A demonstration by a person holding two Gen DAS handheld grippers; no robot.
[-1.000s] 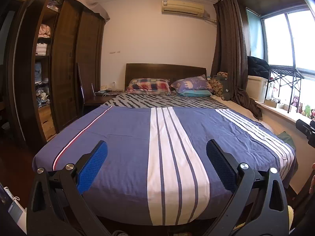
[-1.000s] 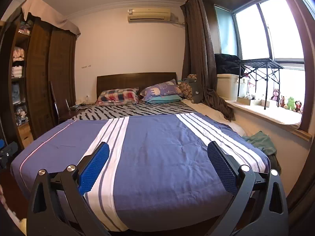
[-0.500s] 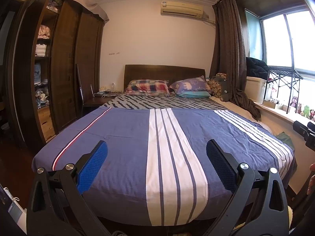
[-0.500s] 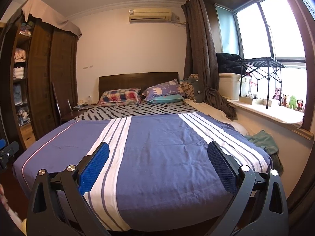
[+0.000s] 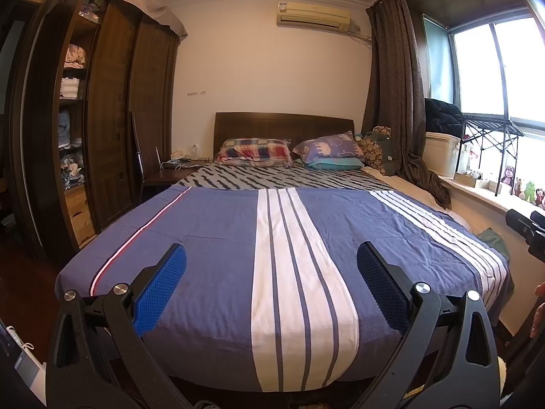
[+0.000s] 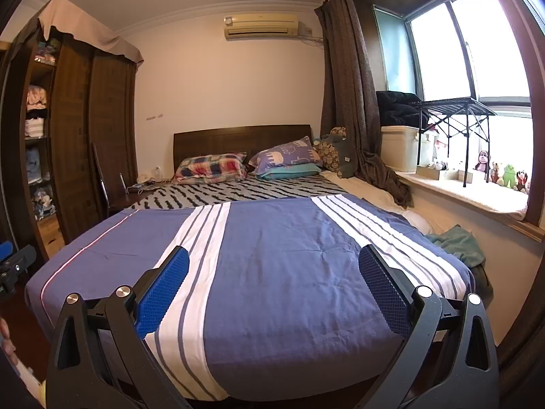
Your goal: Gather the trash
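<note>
Both the left gripper [image 5: 271, 284] and the right gripper [image 6: 273, 286] hover with jaws spread wide and empty above the foot of the bed [image 5: 211, 231], facing the pillows [image 5: 254, 151], and no trash can be made out.

I'm looking at a bed whose blue striped cover [image 5: 211, 238] fills the middle of the frame, with a plaid pillow [image 5: 255, 150] and an elephant-print pillow [image 5: 328, 148] against the dark headboard [image 5: 282, 124]. An air conditioner [image 5: 313, 17] hangs top centre. At left I see an open wardrobe [image 5: 71, 109]; at right, a brown curtain [image 5: 396, 95] and small plush toys [image 6: 504, 172] on the windowsill.
</note>
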